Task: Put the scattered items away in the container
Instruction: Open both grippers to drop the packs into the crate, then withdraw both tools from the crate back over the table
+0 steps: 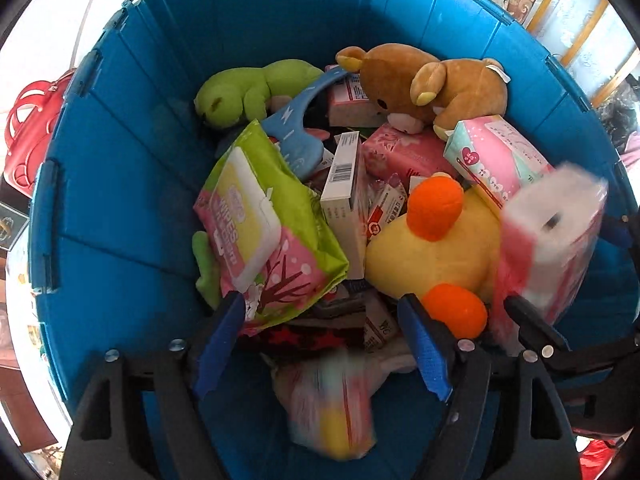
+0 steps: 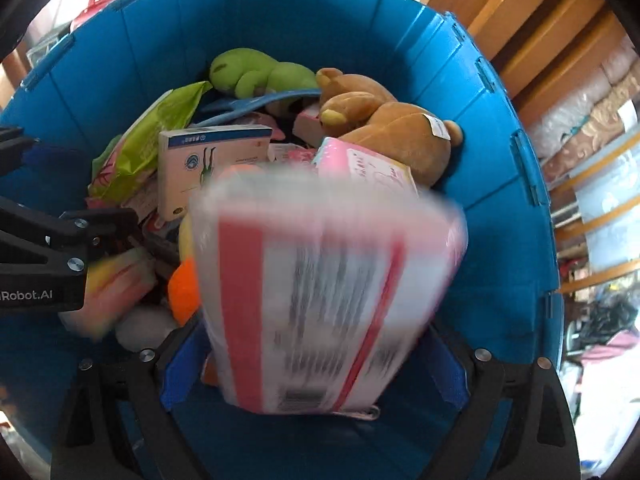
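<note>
Both views look down into a blue crate [image 1: 120, 184] [image 2: 480, 128] piled with items. My left gripper [image 1: 320, 304] stands open over the pile. A blurred pink and yellow packet [image 1: 332, 408] lies loose in its gap, clear of both blue pads. My right gripper [image 2: 316, 344] is open too, and a blurred pink and white tissue pack [image 2: 320, 292] sits between its fingers without being pressed. From the left wrist the right gripper [image 1: 568, 268] shows at the right edge with that pack [image 1: 556, 240]. From the right wrist the left gripper [image 2: 88, 184] shows at the left with its packet [image 2: 116, 284].
In the crate lie a brown bear plush [image 1: 432, 84], a green plush [image 1: 240, 96], a yellow duck plush [image 1: 432, 248], a green wipes pack [image 1: 272, 224], a pink tissue box [image 1: 496, 160] and several small cartons. A red basket [image 1: 32, 128] stands outside on the left; wooden shelves [image 2: 540, 40] on the right.
</note>
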